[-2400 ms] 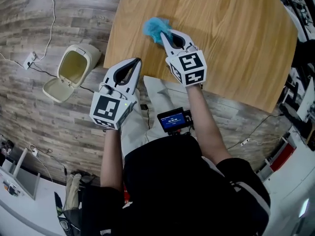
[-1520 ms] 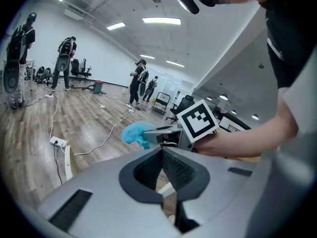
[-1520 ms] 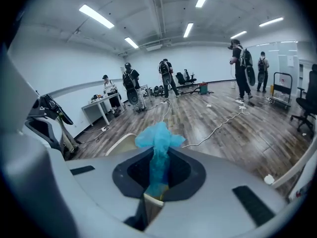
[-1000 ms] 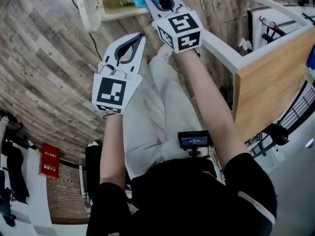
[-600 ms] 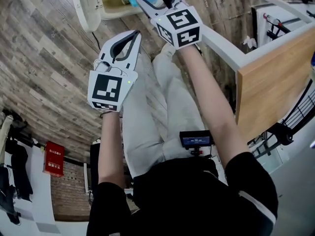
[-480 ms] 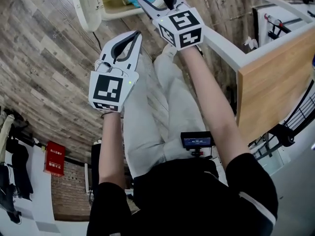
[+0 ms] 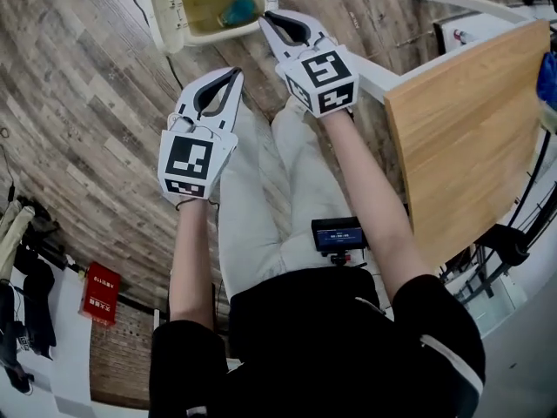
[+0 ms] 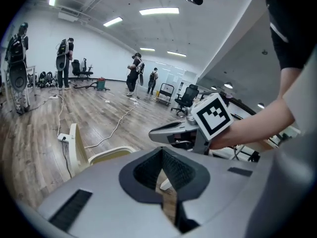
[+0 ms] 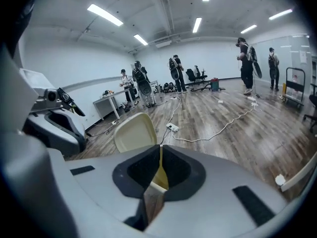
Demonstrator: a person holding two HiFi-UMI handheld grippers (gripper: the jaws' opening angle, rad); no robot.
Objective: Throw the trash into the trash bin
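A blue thing (image 7: pixel 547 77) is cut off by the head view's right edge (what it is cannot be told). The trash bin (image 8: pixel 74 145) sits mostly hidden behind the left gripper (image 8: pixel 162 150) in that gripper's view, and behind the right gripper (image 9: pixel 160 147) in the other. The far-off people (image 8: pixel 134 73) are too small to make out.

The left tool (image 7: pixel 233 73) has a smooth, pale grey plastic shell with a slight sheen, and matt black ribbed pads (image 8: pixel 178 171). Ahead of it, the cream plastic trash bin (image 7: pixel 161 11) looks smooth and faintly glossy. Inside lies a crumpled blue trash wad (image 7: pixel 238 10), soft and papery. Below the tool, the grey-brown wood-plank floor (image 7: pixel 78 103) shows coarse grain. To its right, the light wooden bench (image 7: pixel 461 138) looks smooth and satin.
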